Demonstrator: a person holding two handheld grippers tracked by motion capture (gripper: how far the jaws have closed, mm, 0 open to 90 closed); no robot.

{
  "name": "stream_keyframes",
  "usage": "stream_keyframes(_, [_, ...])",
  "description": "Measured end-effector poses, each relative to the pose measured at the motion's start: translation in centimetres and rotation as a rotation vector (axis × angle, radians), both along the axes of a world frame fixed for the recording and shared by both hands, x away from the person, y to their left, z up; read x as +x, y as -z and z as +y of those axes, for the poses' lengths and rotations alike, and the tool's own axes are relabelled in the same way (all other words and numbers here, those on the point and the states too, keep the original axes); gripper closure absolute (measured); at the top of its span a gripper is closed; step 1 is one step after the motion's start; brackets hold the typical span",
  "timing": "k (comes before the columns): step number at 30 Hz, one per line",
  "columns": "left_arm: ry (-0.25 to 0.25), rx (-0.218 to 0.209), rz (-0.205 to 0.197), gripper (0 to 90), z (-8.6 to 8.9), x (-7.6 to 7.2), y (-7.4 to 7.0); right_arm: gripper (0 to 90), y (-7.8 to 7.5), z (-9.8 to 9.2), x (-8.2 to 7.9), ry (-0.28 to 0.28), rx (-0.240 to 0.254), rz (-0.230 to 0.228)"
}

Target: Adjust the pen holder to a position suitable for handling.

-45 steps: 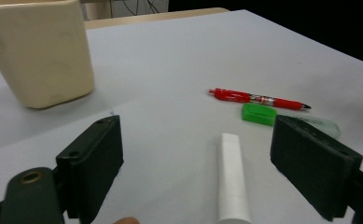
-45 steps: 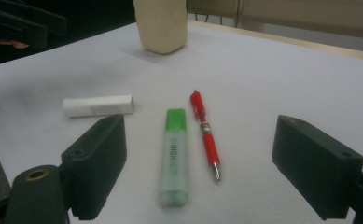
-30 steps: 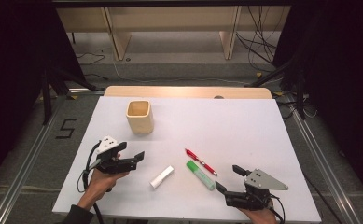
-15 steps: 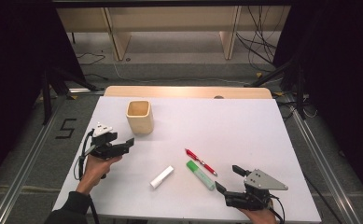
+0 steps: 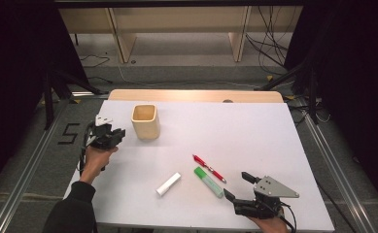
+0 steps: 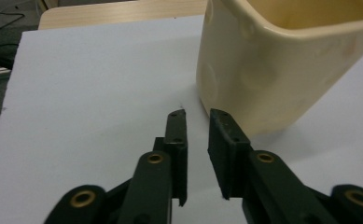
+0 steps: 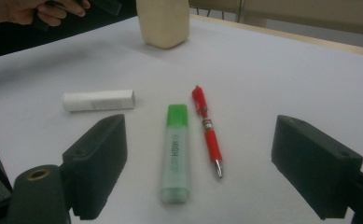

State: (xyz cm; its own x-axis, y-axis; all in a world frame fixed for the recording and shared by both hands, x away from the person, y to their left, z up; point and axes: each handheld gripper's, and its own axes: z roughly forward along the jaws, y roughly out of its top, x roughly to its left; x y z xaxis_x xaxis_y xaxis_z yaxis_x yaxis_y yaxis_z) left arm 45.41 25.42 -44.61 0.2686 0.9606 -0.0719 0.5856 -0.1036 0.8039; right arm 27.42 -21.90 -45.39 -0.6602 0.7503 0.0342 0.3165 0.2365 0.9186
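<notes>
My left gripper [image 5: 112,135] hovers at the table's left edge, just left of a cream square cup [image 5: 145,121]. In the left gripper view its jaws [image 6: 198,119] stand almost together with nothing between them, and the cup [image 6: 282,60] is close ahead to the right. My right gripper [image 5: 236,186] rests near the front edge, jaws wide open and empty. Ahead of the right gripper [image 7: 200,128] lie a green highlighter [image 7: 175,149], a red pen [image 7: 207,126] and a white cylinder [image 7: 98,100]. From above, the highlighter [image 5: 208,181] and pen [image 5: 209,168] lie side by side, the cylinder [image 5: 169,184] to their left.
The white table [image 5: 235,126] has a wooden strip [image 5: 191,95] along its far edge. Cables and shelf legs stand on the floor beyond. A marking "5" [image 5: 69,133] is on the floor left of the table.
My left gripper has moved away from the white cylinder, going left and farther up the table to beside the cup. The right gripper has stayed put.
</notes>
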Motion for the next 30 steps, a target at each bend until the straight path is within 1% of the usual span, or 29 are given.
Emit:
stream_keyframes(1, [0.001,-0.001,0.002,79.2,0.0,0.3,0.0,19.1,0.0,0.0,0.0,0.000,0.000,0.000])
stream_keyframes(3, [0.007,0.008,0.003,84.7,-0.2,1.0,0.1,19.0,0.0,0.0,0.0,-0.001,0.000,0.001])
stream_keyframes(4, [0.004,0.014,0.002,87.2,-0.3,1.6,0.2,19.0,0.0,0.0,0.0,0.000,0.001,0.001])
stream_keyframes(5, [0.004,0.014,0.002,88.9,-0.3,1.6,0.2,19.1,0.0,0.0,0.0,0.000,0.000,0.002])
stream_keyframes(8, [0.009,0.001,0.015,89.2,-0.1,2.7,0.5,19.0,0.0,0.0,0.0,-0.001,-0.001,0.001])
stream_keyframes(11, [0.010,0.006,0.026,89.2,-0.1,3.6,0.9,19.0,0.0,0.0,0.0,-0.003,0.002,0.002])
stream_keyframes(13, [0.015,-0.005,0.031,89.2,-0.2,4.0,1.1,19.0,0.0,0.0,0.0,-0.003,0.000,0.005])
stream_keyframes(15, [0.014,-0.006,0.038,89.2,-0.2,4.4,1.3,19.0,0.0,0.1,0.0,-0.004,0.000,0.005])
stream_keyframes(16, [0.014,-0.017,0.046,89.2,-0.2,4.7,1.6,19.0,0.0,0.1,0.0,-0.005,0.000,0.004])
stream_keyframes(21, [0.018,-0.027,0.057,89.2,-0.4,5.1,2.1,19.1,0.1,0.1,0.0,-0.008,-0.004,0.003])
stream_keyframes(24, [0.032,-0.027,0.060,89.2,-0.7,5.3,2.3,19.1,0.1,0.1,0.0,-0.008,-0.006,0.004])
stream_keyframes(28, [0.049,-0.029,0.063,89.2,-1.0,5.5,2.3,19.1,0.1,0.2,0.0,-0.011,-0.007,0.003])
stream_keyframes(30, [0.060,-0.022,0.066,89.2,-1.2,5.6,2.2,19.1,0.1,0.2,0.0,-0.011,-0.007,0.003])
